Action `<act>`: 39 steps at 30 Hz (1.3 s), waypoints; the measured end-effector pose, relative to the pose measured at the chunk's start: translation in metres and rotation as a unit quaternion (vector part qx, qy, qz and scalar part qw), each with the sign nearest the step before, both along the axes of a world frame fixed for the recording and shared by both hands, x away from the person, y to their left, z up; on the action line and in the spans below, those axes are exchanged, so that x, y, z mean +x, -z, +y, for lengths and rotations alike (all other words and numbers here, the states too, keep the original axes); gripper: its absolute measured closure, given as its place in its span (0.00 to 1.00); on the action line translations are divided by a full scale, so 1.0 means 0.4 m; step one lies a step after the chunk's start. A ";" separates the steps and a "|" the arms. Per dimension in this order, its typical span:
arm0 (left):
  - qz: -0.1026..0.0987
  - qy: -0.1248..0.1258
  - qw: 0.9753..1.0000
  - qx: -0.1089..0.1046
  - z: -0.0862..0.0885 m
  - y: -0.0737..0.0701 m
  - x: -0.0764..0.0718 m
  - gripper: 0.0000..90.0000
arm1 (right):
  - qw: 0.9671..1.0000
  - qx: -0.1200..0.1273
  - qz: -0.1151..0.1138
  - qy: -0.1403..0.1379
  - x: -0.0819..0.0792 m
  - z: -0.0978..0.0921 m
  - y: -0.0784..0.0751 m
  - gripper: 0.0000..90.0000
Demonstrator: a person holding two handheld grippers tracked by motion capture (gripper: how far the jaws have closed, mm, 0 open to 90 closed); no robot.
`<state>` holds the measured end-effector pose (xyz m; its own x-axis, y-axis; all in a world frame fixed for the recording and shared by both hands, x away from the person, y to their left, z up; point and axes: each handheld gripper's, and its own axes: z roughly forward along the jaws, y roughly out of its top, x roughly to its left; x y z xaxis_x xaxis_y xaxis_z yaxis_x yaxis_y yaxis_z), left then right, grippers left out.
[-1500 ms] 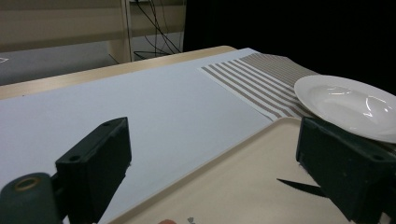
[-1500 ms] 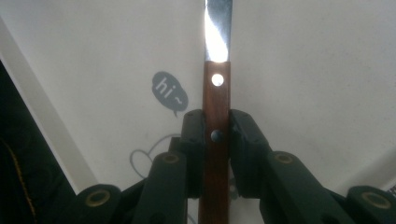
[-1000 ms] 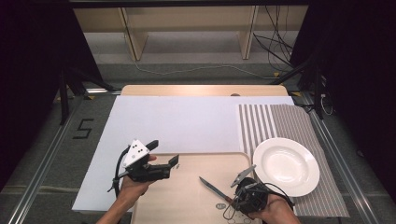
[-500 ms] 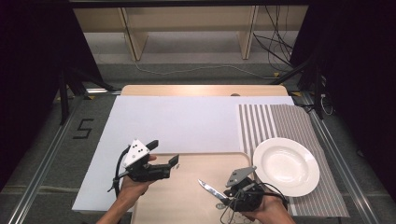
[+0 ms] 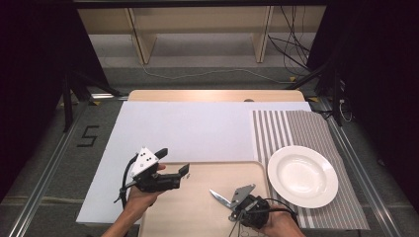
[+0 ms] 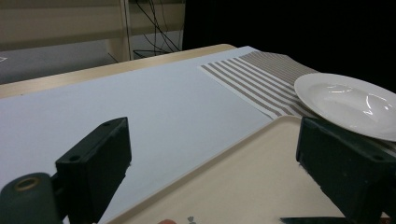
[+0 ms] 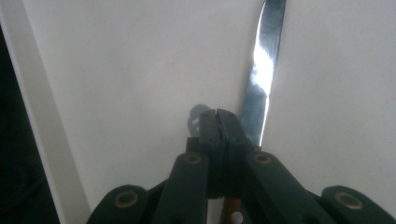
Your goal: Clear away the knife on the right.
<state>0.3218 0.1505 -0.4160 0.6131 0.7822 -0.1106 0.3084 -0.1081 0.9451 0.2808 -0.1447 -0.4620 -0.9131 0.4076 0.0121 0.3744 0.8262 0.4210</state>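
Steel knife (image 7: 261, 70) blade juts past the right gripper (image 7: 219, 122); pressed-together fingers hide its handle; left gripper (image 5: 184, 170) fingers spread.

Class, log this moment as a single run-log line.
left gripper: open, over tray | right gripper: shut on knife | plate: on striped mat

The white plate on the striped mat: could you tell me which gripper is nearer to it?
Right. The right gripper sits over the tray beside the white plate; the left gripper is farther off.
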 end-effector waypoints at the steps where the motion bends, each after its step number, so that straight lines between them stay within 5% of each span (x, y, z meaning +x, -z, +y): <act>1: 0.000 0.001 1.000 0.001 0.000 0.000 0.000 0.11 | 1.000 -0.005 -0.003 -0.003 0.001 0.000 0.004 1.00; 20: 0.000 -0.001 1.000 0.001 0.000 -0.001 0.000 0.11 | 0.999 -0.027 -0.014 0.039 0.030 -0.035 -0.001 1.00; 32: -0.001 -0.001 1.000 0.001 -0.001 -0.001 -0.001 0.11 | 0.995 -0.041 -0.029 0.083 0.062 -0.086 -0.003 1.00; 35: 0.000 -0.001 1.000 0.001 0.001 -0.002 -0.001 0.12 | 0.993 -0.065 -0.036 0.090 0.069 -0.098 -0.008 1.00; 39: 0.000 -0.001 1.000 0.001 0.001 -0.002 -0.001 0.12 | 0.992 -0.063 -0.026 0.106 0.076 -0.121 -0.012 1.00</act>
<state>0.3214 0.1507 -0.4153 0.6113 0.7838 -0.1092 0.3080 -0.1085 0.9452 0.3112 -0.1932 -0.4574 -0.8046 0.5860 -0.0957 0.5262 0.7783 0.3426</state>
